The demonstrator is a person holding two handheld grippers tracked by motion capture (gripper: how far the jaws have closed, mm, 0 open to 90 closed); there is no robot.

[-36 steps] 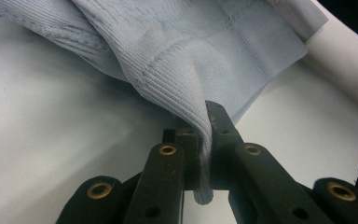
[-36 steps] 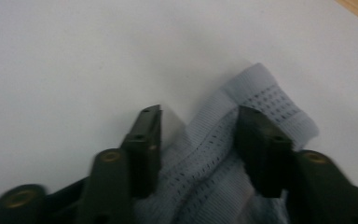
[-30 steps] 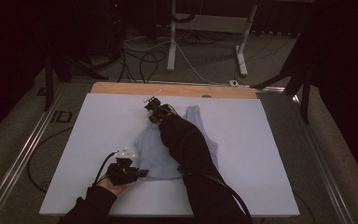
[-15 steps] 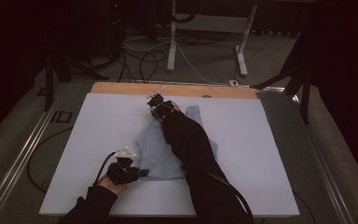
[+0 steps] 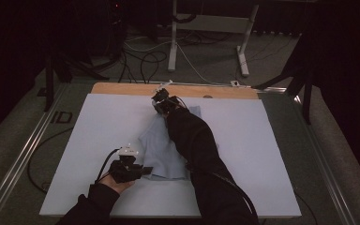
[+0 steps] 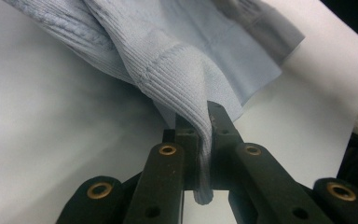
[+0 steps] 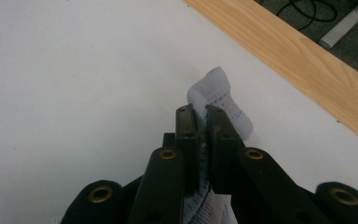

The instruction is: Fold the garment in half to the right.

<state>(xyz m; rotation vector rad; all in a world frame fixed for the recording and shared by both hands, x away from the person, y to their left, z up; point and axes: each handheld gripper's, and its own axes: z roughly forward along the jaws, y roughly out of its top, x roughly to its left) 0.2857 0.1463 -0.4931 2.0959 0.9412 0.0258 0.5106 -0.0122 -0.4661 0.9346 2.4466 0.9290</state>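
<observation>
Right gripper (image 5: 161, 99) has carried the garment (image 5: 161, 150) edge farther

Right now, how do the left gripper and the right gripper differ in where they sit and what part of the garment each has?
The left gripper sits near the table's front edge; the right gripper is reached out far, near the wooden strip. The left pinches a ribbed edge of the light blue garment with cloth spreading beyond it; the right holds a small folded ribbed tip. Shared: both are shut on the same garment.
</observation>
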